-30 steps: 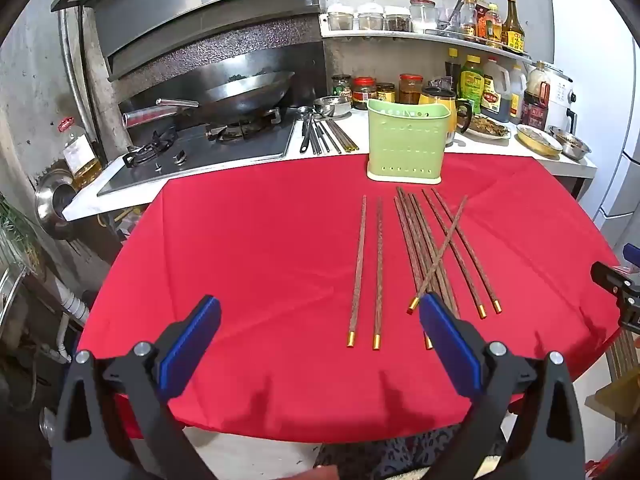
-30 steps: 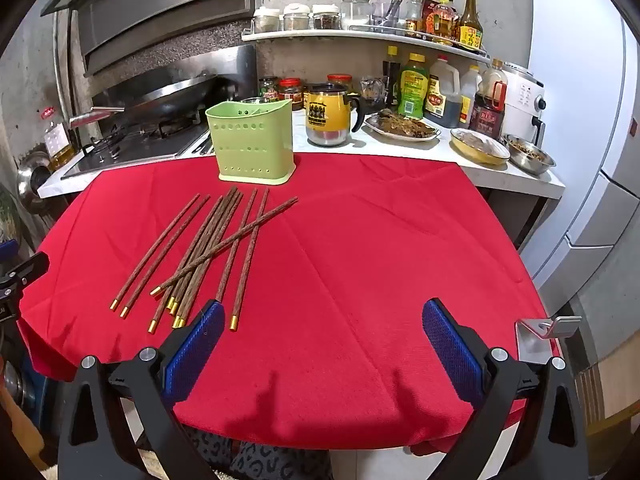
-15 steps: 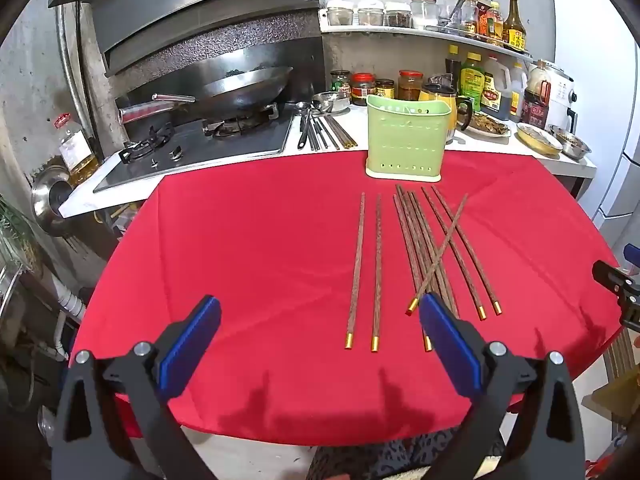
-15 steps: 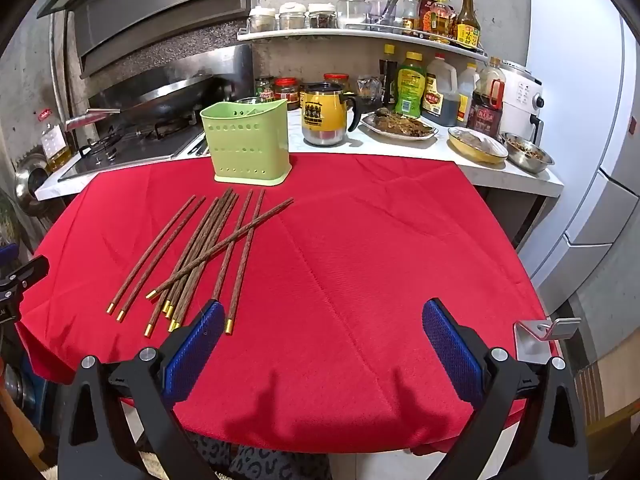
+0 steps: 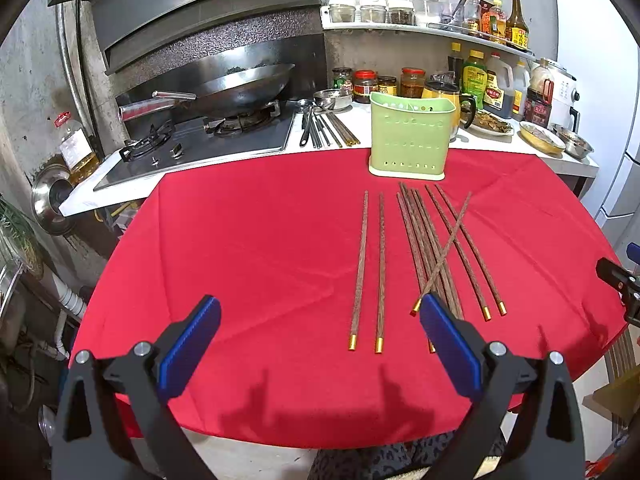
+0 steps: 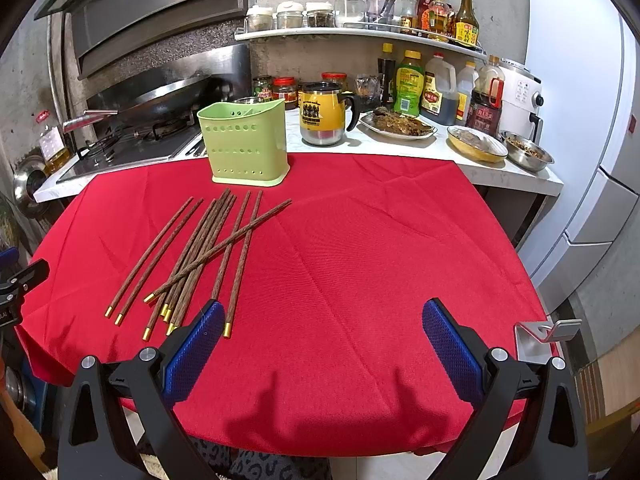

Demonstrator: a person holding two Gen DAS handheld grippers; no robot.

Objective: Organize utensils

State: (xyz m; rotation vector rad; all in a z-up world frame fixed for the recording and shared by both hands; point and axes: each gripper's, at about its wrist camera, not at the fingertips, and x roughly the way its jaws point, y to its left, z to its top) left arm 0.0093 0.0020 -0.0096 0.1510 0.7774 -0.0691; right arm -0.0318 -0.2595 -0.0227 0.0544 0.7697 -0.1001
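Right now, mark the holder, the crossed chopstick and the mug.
holder [image 6: 244,142] right wrist view, front wall
crossed chopstick [image 5: 444,249] left wrist view, mid-shaft
mug [image 6: 320,114] right wrist view, yellow body

Chopsticks lie on tablecloth; holder behind them.
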